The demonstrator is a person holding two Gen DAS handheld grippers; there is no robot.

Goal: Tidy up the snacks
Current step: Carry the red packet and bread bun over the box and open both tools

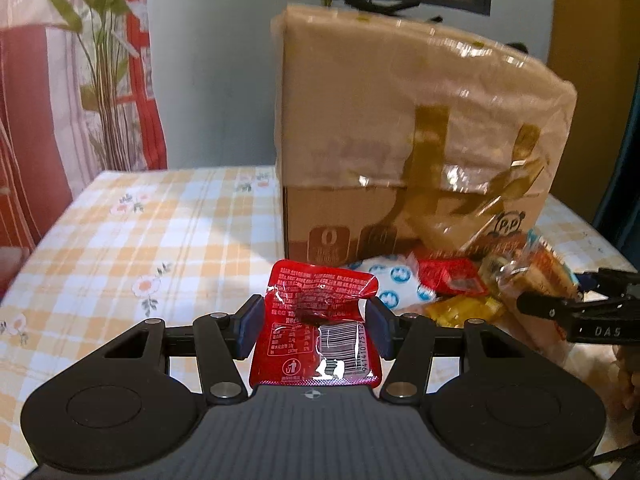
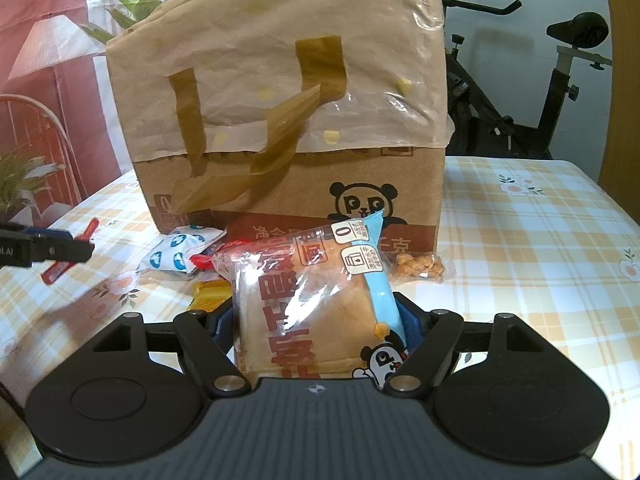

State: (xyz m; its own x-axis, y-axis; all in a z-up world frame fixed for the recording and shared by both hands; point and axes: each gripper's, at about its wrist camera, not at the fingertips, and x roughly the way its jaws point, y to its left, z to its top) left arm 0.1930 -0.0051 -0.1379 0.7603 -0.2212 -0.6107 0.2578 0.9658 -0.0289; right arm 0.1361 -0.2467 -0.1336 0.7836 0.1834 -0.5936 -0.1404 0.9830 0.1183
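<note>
My left gripper is shut on a crumpled red snack packet, which it holds above the checked tablecloth. My right gripper is shut on a clear bread packet with a blue strip and a panda print. Straight ahead stands a tall cardboard box lined with a tan plastic bag. Against its front lie a white-and-blue packet, a yellow packet and a small bag of orange nuggets. A finger of the left gripper shows at the left edge of the right wrist view.
The box takes up the middle rear of the table. An exercise bike stands behind the table on the right. A plant and red-striped curtains are on the left. The tablecloth shows bare left of the box and at the right.
</note>
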